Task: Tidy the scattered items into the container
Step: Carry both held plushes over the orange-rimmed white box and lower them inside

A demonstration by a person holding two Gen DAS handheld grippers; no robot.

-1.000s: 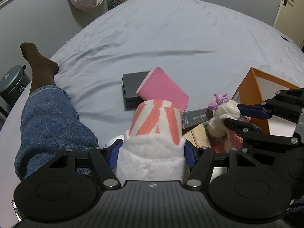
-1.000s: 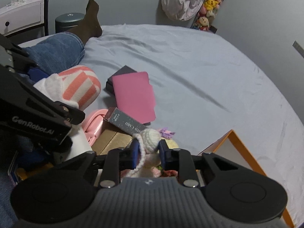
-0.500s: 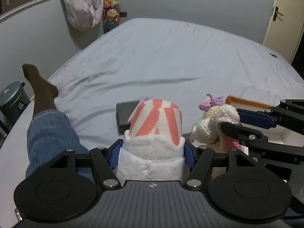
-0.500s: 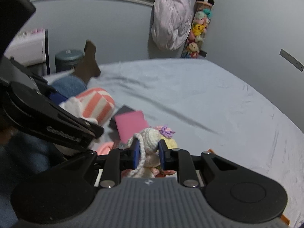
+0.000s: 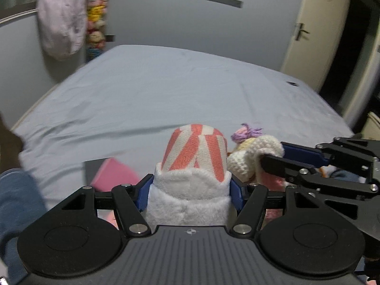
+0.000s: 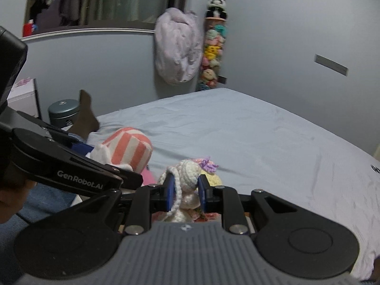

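My left gripper (image 5: 190,190) is shut on a white plush toy with an orange-and-white striped top (image 5: 197,149), held up above the bed. It also shows in the right wrist view (image 6: 129,148). My right gripper (image 6: 185,190) is shut on a cream crocheted doll with a purple tuft (image 6: 187,175). The doll shows in the left wrist view (image 5: 251,152), just right of the striped toy. A pink box (image 5: 114,174) lies on the bed below. The orange container is out of sight in both views.
The grey-blue bed sheet (image 5: 178,90) stretches ahead. My jeans-clad leg (image 5: 16,197) lies at the left, with a socked foot (image 6: 86,116). A grey bin (image 6: 63,110) stands beside the bed. A hanging bag (image 6: 177,49) and stacked plush toys (image 6: 212,47) are on the wall.
Both grippers have risen and tilted upward with their toys. The items on the bed and the orange container have dropped out of view.
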